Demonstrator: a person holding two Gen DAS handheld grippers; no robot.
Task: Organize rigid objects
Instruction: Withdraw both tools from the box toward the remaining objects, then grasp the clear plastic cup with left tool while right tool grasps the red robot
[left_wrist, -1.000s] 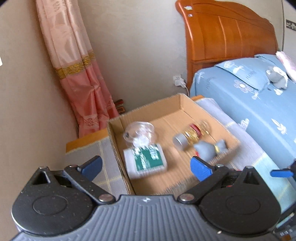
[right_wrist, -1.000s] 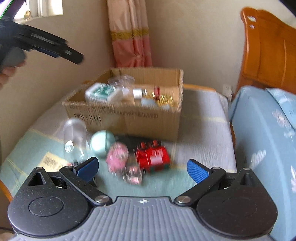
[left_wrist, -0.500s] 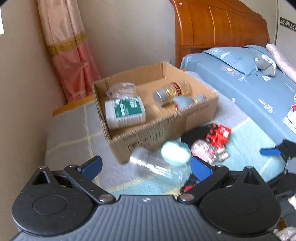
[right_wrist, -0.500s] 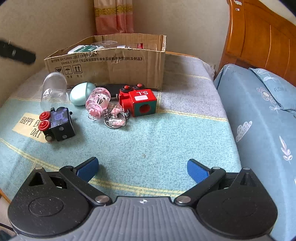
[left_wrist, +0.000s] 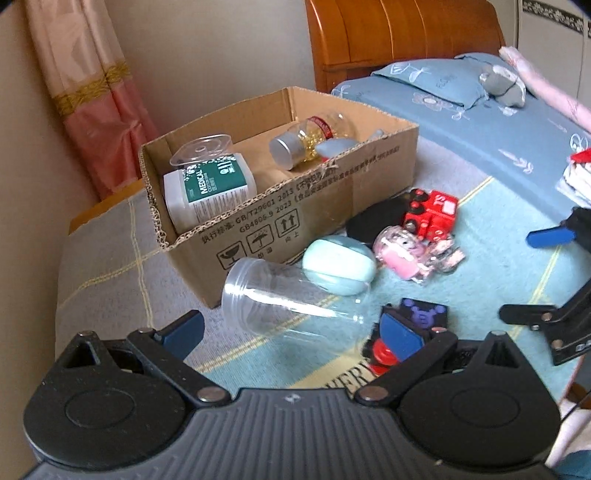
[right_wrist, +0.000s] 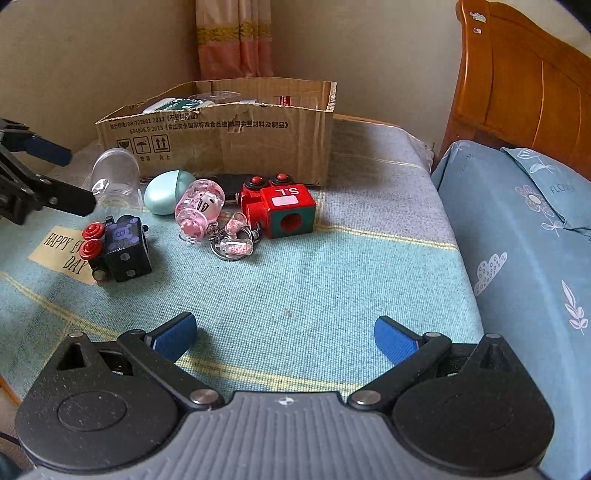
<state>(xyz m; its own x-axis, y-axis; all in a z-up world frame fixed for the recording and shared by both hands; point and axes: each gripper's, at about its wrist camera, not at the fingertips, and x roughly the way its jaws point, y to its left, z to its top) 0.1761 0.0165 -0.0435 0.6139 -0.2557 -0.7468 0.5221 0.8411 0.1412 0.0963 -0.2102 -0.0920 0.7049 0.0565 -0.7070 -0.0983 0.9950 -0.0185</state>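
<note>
Left wrist view shows my left gripper (left_wrist: 291, 328) spread around nothing, the clear plastic jar (left_wrist: 295, 295) lying just ahead; squeezing its round, slick wall could squirt it sideways.

The cardboard box (right_wrist: 236, 140) carries a printed line on its front wall reading "GB/T29601 2013", with "GB4806.9 2023" beneath it, Chinese characters running on to the right, and 3 handling pictograms below. Inside the box, at its left end, a white container (left_wrist: 208, 192) has a green label reading "MEDICAL". In front of the box, the red toy block (right_wrist: 282, 210) bears "S.L", upside down. Left of the box's front, the blanket (right_wrist: 295, 280) shows "HAPPY" and "DAY".
</note>
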